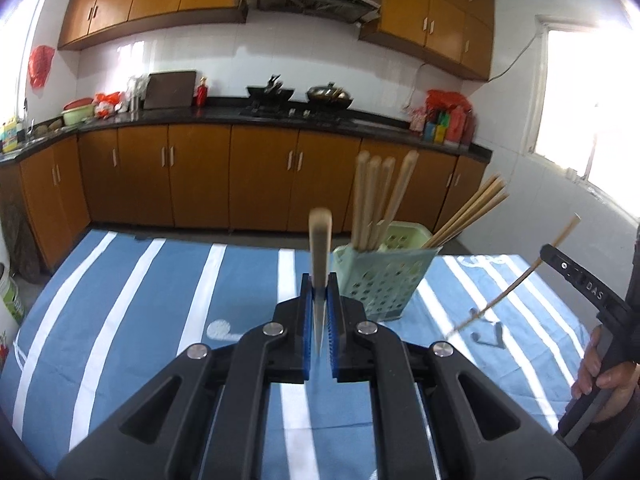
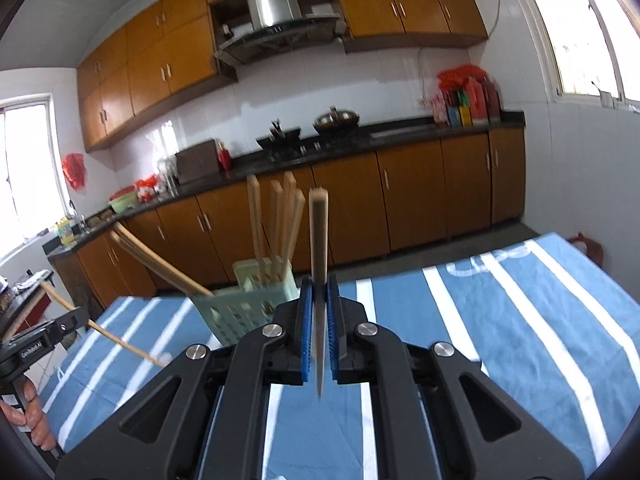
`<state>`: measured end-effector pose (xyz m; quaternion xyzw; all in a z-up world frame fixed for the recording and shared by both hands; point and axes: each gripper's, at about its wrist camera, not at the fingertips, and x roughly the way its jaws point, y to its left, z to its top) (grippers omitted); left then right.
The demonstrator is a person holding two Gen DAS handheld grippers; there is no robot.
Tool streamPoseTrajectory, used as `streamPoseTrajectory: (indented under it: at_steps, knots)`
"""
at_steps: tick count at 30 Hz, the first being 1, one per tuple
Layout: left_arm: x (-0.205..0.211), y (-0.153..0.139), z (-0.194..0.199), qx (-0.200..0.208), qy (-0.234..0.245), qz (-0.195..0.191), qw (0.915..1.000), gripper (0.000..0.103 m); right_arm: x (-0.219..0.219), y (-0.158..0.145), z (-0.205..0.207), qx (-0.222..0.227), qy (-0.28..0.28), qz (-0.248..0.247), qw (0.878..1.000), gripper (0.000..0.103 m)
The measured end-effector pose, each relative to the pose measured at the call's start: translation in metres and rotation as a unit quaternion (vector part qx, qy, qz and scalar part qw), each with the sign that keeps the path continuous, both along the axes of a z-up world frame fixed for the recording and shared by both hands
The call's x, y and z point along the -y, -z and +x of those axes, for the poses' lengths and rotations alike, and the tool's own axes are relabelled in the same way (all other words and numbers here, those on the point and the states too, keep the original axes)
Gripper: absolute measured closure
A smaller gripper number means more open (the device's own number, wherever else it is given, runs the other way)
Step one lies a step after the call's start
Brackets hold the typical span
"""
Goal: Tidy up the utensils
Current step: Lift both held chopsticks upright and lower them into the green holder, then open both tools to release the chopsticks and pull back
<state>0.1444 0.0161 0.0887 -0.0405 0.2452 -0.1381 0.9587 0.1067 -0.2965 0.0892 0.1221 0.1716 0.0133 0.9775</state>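
Each hand-held gripper — left [image 1: 320,296], right [image 2: 320,296] — clamping one upright utensil [image 1: 320,240], holder [image 1: 384,280] just beyond.

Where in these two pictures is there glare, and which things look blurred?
Left wrist view: the window is blown out, and the chopstick in the left hand-held gripper looks blurred. Right wrist view: the window glares; its held chopstick is blurred too.

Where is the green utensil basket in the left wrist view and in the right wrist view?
Left wrist view: the green utensil basket stands on the striped cloth, right of centre, just beyond the left gripper.
Right wrist view: the basket stands left of centre, partly hidden behind the right gripper.
Shared landmark: the lidded wok on the stove at the back counter.
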Motion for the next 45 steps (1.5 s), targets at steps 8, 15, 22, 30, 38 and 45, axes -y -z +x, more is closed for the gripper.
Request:
streamPoseTrajectory:
  at_steps: [8, 15, 22, 30, 38, 45]
  knots:
    - [0.017, -0.045, -0.009, 0.051, 0.03, -0.022, 0.998, 0.095, -0.005, -0.052, -0.009, 0.074, -0.032, 0.027, 0.996, 0.095]
    - [0.044, -0.092, 0.002, 0.12, 0.028, -0.053, 0.991, 0.095, -0.024, -0.091, 0.006, 0.155, -0.028, 0.02, 0.987, 0.095]
    - [0.063, -0.107, 0.029, 0.159, -0.007, -0.056, 0.9857, 0.095, -0.036, -0.086, 0.045, 0.182, -0.007, 0.001, 0.983, 0.095]
    - [0.068, -0.076, 0.059, 0.135, -0.014, -0.05, 0.9895, 0.095, -0.044, -0.051, 0.075, 0.147, -0.004, -0.016, 0.989, 0.095]
    - [0.072, -0.059, 0.073, 0.123, -0.01, -0.04, 0.9915, 0.095, -0.047, -0.04, 0.086, 0.124, -0.008, -0.017, 0.992, 0.095]
    - [0.066, -0.05, 0.079, 0.099, -0.013, -0.044, 0.9941, 0.093, -0.046, -0.038, 0.083, 0.104, -0.019, -0.01, 0.994, 0.093]
